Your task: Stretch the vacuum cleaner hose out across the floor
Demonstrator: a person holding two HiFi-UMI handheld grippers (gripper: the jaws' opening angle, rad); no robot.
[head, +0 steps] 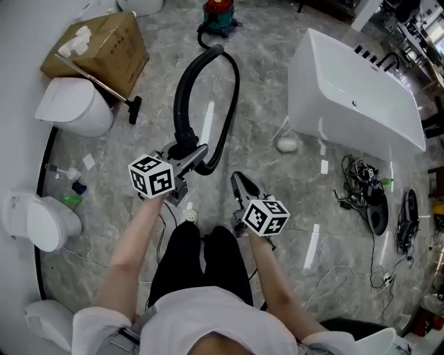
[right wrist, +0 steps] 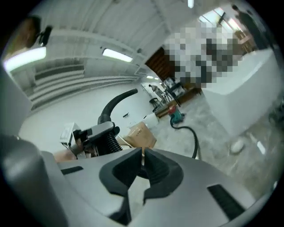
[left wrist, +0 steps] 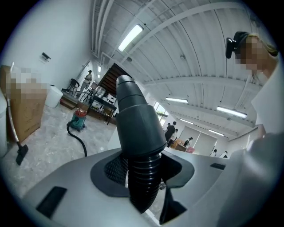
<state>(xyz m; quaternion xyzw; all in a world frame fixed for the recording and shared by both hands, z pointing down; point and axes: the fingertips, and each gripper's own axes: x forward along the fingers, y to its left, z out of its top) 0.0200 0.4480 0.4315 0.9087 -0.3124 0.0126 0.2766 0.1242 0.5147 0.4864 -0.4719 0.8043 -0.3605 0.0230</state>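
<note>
- You stand on the marble floor (head: 277,229) with the black vacuum cleaner hose (head: 229,90) rising off it in a tall loop. It runs from the red and green vacuum cleaner (head: 218,15) at the far edge of the floor back to your left tool (head: 194,156).
- The hose is lifted, not laid flat, most likely so that its free end can be carried away from the machine. The slack in the loop suggests the stretch has barely begun.
- Your left tool is clamped partway closed on the ribbed section just below the smooth rigid cuff (left wrist: 135,119). The pads press on either side of the ribs, and the cuff points forward past the jaws.
- Gripping right behind the cuff looks sensible, since the ribs give the pads purchase and the stiff end cannot flop.
- Your right tool (head: 241,184) hangs beside your knee, near the left one but clear of the hose. Its jaws are drawn almost together with only a thin slit between them, and they hold and touch nothing.
- That leaves it free, by the look of things, to take a second hold further along the hose.
- The white bathtub (head: 354,90) lies toward the right edge of the floor and the cardboard box (head: 104,41) toward the far left corner. Both are well apart from the loop.
</note>
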